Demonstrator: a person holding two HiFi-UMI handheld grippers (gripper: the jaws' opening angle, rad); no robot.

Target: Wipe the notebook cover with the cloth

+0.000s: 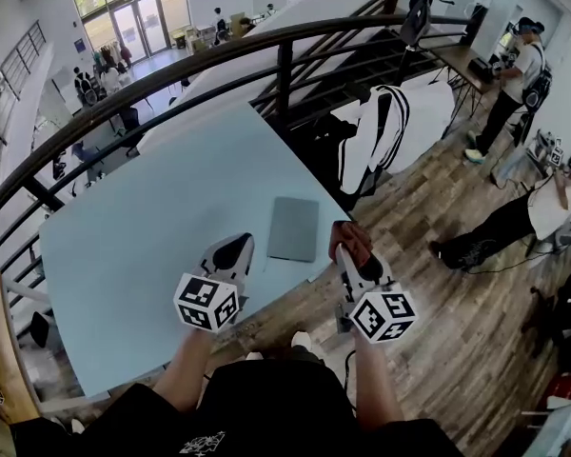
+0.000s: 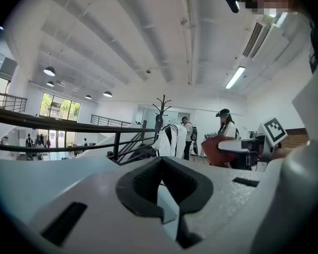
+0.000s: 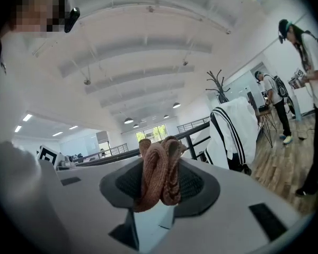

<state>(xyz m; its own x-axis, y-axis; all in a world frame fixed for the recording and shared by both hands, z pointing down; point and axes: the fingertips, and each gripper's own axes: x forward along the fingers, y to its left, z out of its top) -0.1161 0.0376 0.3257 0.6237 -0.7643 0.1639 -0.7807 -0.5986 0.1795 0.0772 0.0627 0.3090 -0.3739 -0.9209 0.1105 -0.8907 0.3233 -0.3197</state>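
Between the pads of the right gripper (image 1: 354, 251) a reddish-brown cloth (image 3: 158, 174) is pinched, bunched into rope-like folds that stand up out of the jaws, which are closed tight on it. The left gripper (image 2: 161, 168) has its dark pads drawn together with nothing between them. Both gripper views look out level across the room and up at the ceiling (neither shows the notebook), so neither pair of jaws points down at the tabletop. From the head view the two tools sit side by side close to the person's body, each with its marker cube, left (image 1: 206, 303) and right (image 1: 383, 314), toward the camera. The notebook (image 1: 293, 228), grey and closed, lies flat on the pale blue table (image 1: 133, 246) near its edge, just beyond the grippers and between them; the left gripper's tip is just beside its near left corner, and the cloth hangs just to the right of its right edge, over the table's rim. I cannot tell whether the cloth touches the cover. Past the far side of the table runs a dark curved railing (image 1: 266, 41), and beyond it a white jacket with black stripes (image 1: 385, 136) hangs on a coat stand. Wooden floor (image 1: 457, 331) spreads out to the right, where a person in a cap (image 1: 514, 74) stands at a desk, well apart from the table.
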